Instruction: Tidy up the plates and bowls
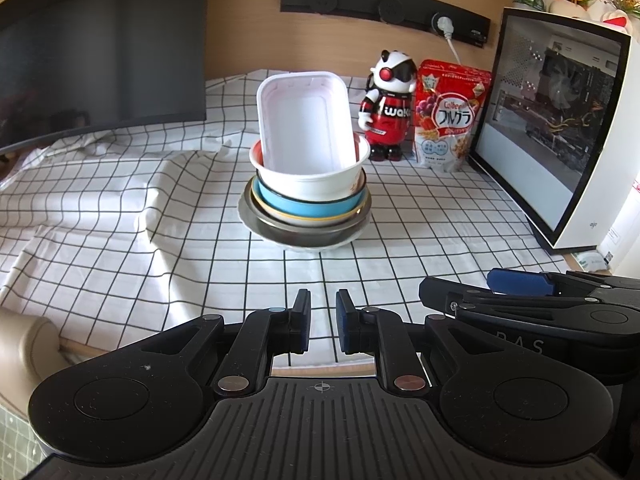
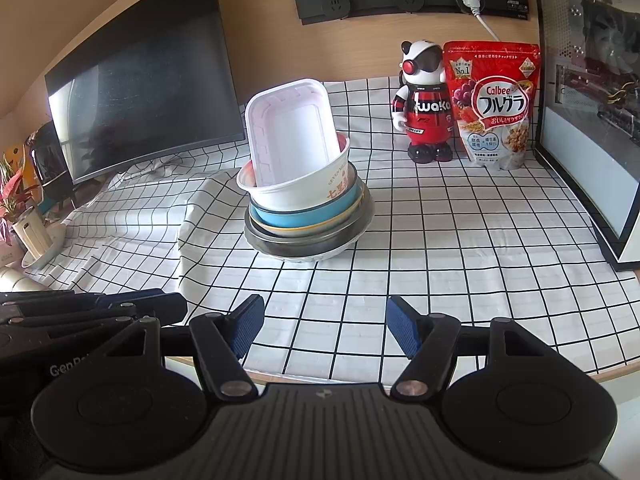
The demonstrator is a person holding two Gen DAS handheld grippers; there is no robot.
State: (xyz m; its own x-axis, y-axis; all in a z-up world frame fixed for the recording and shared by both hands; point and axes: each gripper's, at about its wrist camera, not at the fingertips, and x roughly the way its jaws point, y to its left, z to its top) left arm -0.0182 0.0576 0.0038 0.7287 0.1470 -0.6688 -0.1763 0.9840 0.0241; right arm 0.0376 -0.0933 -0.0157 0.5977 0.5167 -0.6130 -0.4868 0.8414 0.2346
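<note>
A stack of dishes stands mid-table: a white rectangular tray [image 1: 304, 128] leans upright in a white paper bowl [image 1: 316, 184], which sits in a blue bowl [image 1: 308, 205], a metal bowl [image 1: 304, 229] and a white plate at the bottom. The stack shows in the right wrist view too, tray [image 2: 292, 136], paper bowl [image 2: 300, 194], blue bowl [image 2: 304, 216], metal bowl [image 2: 308, 244]. My left gripper [image 1: 323, 322] is nearly closed with a narrow gap, empty, well short of the stack near the table's front edge. My right gripper [image 2: 325, 330] is open and empty, also near the front edge.
A checked cloth [image 1: 160, 216] covers the table. A robot figurine [image 1: 386, 104] and a cereal bag [image 1: 450, 114] stand at the back right. A PC case [image 1: 560, 128] is at the right, a dark monitor [image 1: 100, 48] at the left. A potted plant [image 2: 24, 216] is at far left.
</note>
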